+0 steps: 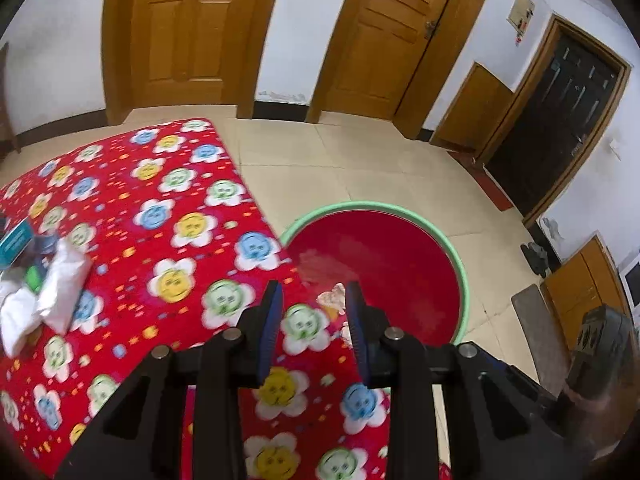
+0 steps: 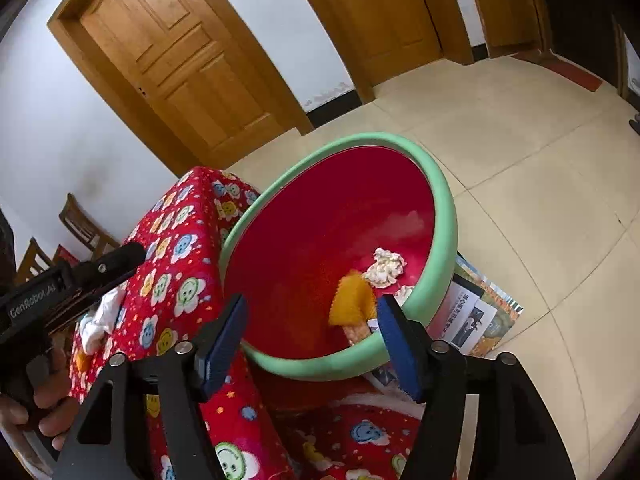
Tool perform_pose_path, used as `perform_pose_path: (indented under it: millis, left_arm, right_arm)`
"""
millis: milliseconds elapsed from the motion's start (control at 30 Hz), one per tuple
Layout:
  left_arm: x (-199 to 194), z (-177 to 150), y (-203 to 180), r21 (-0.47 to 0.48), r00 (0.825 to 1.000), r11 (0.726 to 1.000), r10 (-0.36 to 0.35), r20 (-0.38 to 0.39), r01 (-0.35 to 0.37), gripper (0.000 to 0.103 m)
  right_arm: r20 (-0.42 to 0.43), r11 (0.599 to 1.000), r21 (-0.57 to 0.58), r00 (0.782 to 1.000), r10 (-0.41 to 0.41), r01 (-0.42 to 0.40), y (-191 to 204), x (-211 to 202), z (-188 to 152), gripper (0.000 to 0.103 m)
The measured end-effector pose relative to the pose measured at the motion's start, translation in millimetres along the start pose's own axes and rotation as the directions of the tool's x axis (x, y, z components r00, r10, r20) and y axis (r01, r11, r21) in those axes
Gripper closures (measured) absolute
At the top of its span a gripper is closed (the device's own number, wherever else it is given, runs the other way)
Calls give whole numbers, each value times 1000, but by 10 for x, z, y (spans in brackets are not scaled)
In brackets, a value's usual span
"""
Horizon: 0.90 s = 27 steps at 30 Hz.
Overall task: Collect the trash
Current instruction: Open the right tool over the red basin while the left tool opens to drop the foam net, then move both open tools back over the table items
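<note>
A red basin with a green rim [image 2: 440, 184] stands on the floor against the table, also in the left wrist view [image 1: 460, 264]. Inside lie a crumpled white tissue [image 2: 385, 267], an orange wrapper [image 2: 354, 298] and a small white scrap [image 2: 403, 292]. My right gripper [image 2: 312, 340] is open and empty over the basin's near rim. My left gripper [image 1: 314, 312] is open and empty over the table edge; it also shows in the right wrist view [image 2: 80, 280]. White crumpled papers [image 1: 60, 284] and a teal box [image 1: 16, 240] lie at the table's left.
The table wears a red flowered cloth [image 1: 168, 208]. Printed papers [image 2: 476, 316] lie on the tiled floor under the basin's right side. Wooden doors [image 1: 188, 28] line the far wall. Wooden chairs [image 2: 80, 228] stand behind the table. A cabinet [image 1: 580, 284] is at the right.
</note>
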<state>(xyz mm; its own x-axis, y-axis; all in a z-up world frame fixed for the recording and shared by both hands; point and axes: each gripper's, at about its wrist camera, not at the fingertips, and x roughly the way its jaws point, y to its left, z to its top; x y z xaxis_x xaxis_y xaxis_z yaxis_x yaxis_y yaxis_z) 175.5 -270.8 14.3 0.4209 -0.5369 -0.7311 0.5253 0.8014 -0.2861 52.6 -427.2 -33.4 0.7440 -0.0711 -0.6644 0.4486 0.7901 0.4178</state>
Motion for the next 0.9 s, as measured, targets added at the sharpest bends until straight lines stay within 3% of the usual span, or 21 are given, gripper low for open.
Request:
perform_pose_path:
  millis: [200,500,900]
  left_arm:
    - [-278,-63,322,-72,999,997,18,33,-16,72]
    - [-654,-164,839,-152,990,983,115,83,-101,71]
    - [-997,-448,1698,-271,959,932,271,81,-240,71]
  right_arm:
    - [7,1000,-21,1000,-2,2,146,-59,-41,28]
    - [11,998,-64,1000,2,-1,391,-147,-120,27]
    - [-7,994,-105,1000,5,-5,622,-145,-198,26]
